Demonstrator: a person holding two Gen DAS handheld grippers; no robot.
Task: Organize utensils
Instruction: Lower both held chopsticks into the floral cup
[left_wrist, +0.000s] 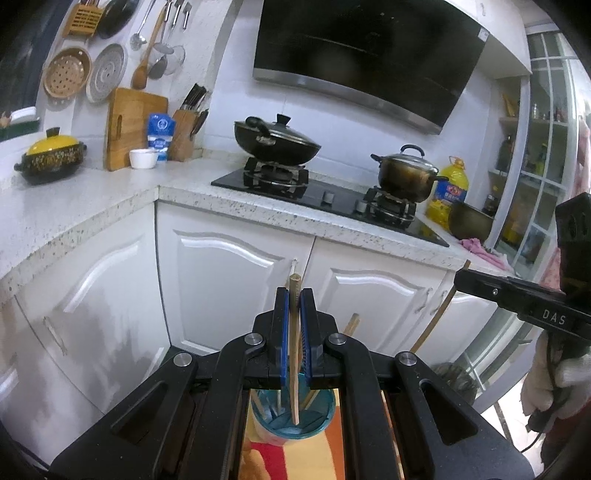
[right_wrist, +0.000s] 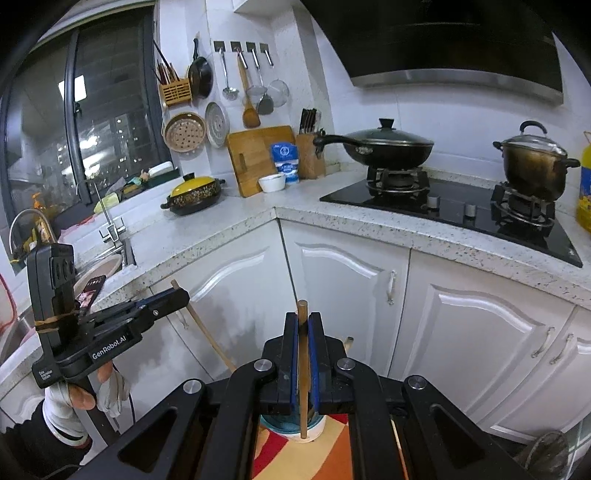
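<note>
My left gripper (left_wrist: 294, 295) is shut on a pale wooden chopstick (left_wrist: 294, 343) that stands upright between its blue pads. The stick's lower end hangs over a blue-rimmed cup (left_wrist: 325, 413) holding more chopsticks. In the right wrist view my right gripper (right_wrist: 303, 317) is shut on a darker chopstick (right_wrist: 303, 384), also upright above the same cup (right_wrist: 280, 428). Each gripper shows in the other's view: the right one (left_wrist: 460, 281) with its slanting stick (left_wrist: 437, 317), and the left one (right_wrist: 183, 295) with its stick (right_wrist: 208, 338). Gloved hands hold both.
The cup stands on a red, orange and yellow cloth (right_wrist: 332, 454). White cabinet doors (left_wrist: 229, 284) lie ahead under a speckled counter (left_wrist: 92, 206). On the hob sit a black wok (left_wrist: 277, 140) and a steel pot (left_wrist: 406, 173). A sink with a tap (right_wrist: 110, 229) is at the left.
</note>
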